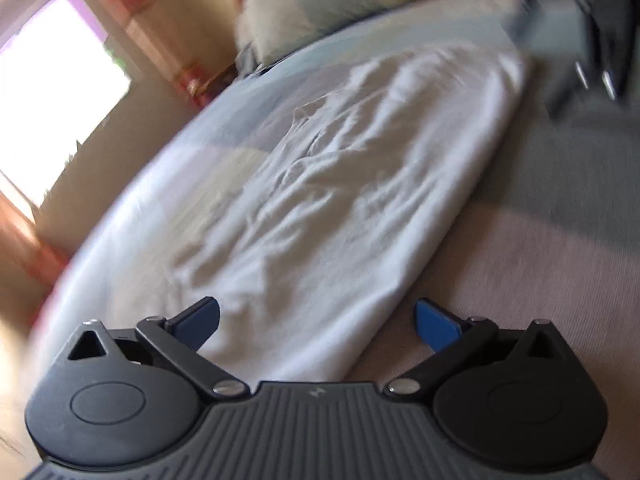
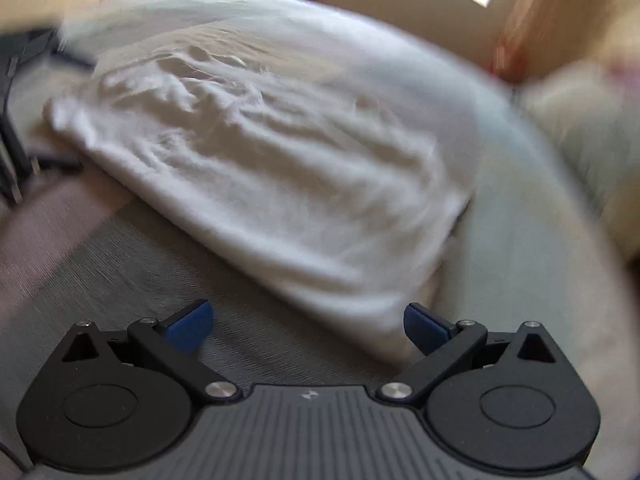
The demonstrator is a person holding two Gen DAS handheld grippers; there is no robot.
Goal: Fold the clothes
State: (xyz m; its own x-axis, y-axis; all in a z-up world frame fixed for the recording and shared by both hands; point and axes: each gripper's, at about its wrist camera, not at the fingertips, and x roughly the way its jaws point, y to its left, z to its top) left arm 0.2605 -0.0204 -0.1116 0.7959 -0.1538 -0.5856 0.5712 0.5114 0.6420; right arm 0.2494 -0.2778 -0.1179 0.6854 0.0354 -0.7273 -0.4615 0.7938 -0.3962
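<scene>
Ahead of both grippers' wide, empty fingers lies the white garment (image 1: pixel 320 184) on the bed (image 1: pixel 500 264). Its long axis runs away from the left gripper (image 1: pixel 318 326), whose fingers straddle its near end; it lies crosswise before the right gripper (image 2: pixel 308 326).

At twelve o'clock in our left wrist view we see a pale, soft pillow (image 1: pixel 320 4) on the light blue bedsheet (image 1: pixel 168 184), a bright window (image 1: pixel 56 96) at ten o'clock, and blurred red-and-white boxes (image 1: pixel 192 80) between them.
</scene>
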